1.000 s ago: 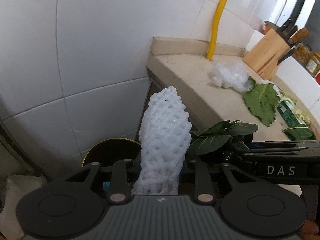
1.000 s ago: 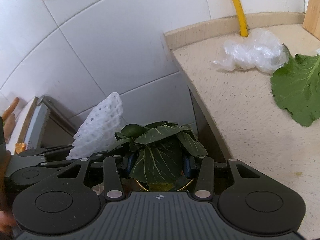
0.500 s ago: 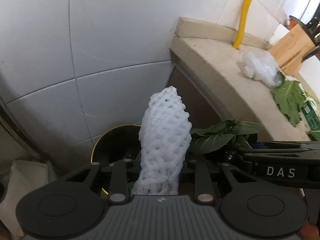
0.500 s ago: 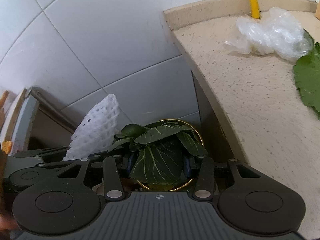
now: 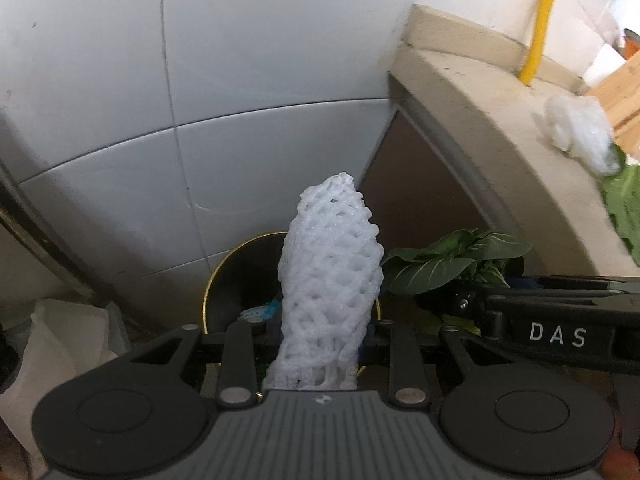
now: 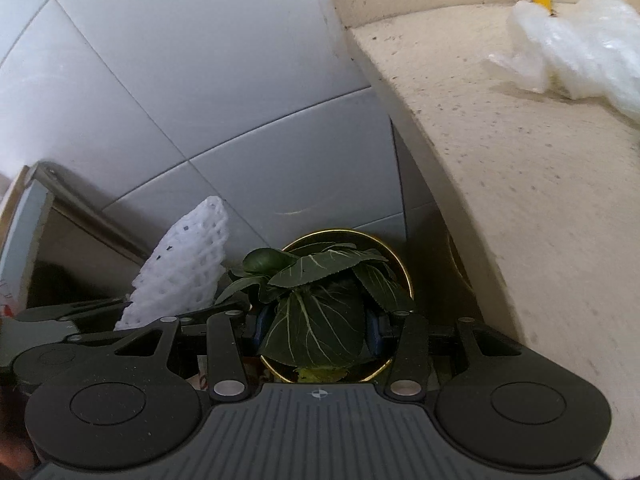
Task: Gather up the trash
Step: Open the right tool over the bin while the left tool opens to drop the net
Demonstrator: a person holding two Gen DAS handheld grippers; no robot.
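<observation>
The left tongs point(image 5: 320, 344) point forward and down, squeezed on a white foam net point(image 5: 330, 276) that sticks up between them. A black bin point(image 5: 240, 284) with a gold rim sits just below. Beside them on the right, the right tongs point(image 6: 312, 328) pinch green leaves point(image 6: 316, 300) right over the bin. Their side says "DAS". The table point(image 6: 520, 160) is to the right, with crumpled plastic point(image 6: 576, 56) on it.
</observation>
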